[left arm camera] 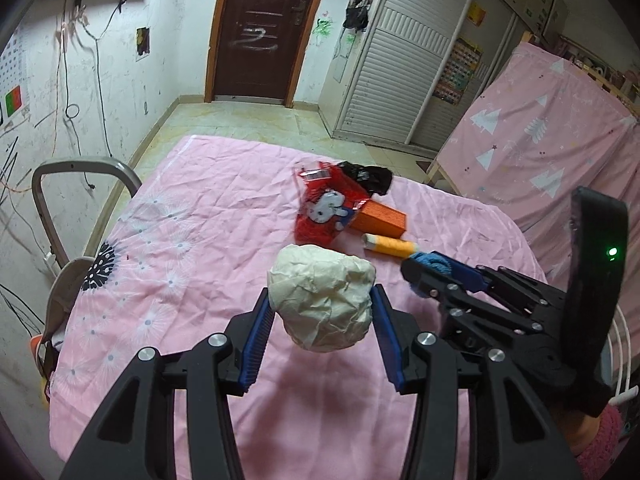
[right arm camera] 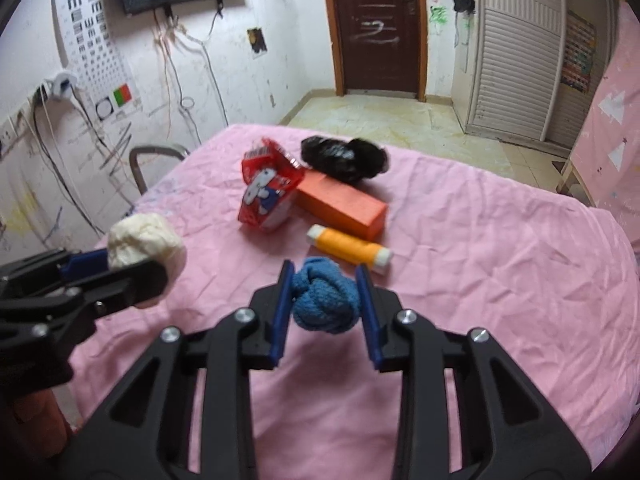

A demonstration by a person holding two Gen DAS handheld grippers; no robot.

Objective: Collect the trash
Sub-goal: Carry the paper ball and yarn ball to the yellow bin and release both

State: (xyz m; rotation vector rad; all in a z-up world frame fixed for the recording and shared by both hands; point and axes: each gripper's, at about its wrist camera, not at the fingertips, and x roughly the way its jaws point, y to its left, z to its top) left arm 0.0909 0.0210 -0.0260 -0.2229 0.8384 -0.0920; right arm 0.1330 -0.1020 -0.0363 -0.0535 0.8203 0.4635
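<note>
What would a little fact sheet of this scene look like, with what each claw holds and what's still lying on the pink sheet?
surface: pink sheet over a table
left gripper: shut on a crumpled white paper ball, lifted off the sheet
right gripper: shut on a knotted blue cloth ball
still lying on the sheet: red cartoon snack bag, orange box, yellow thread spool, black plastic bag
arrangement: those four lie clustered together beyond both grippers
background: brown door, shut
</note>
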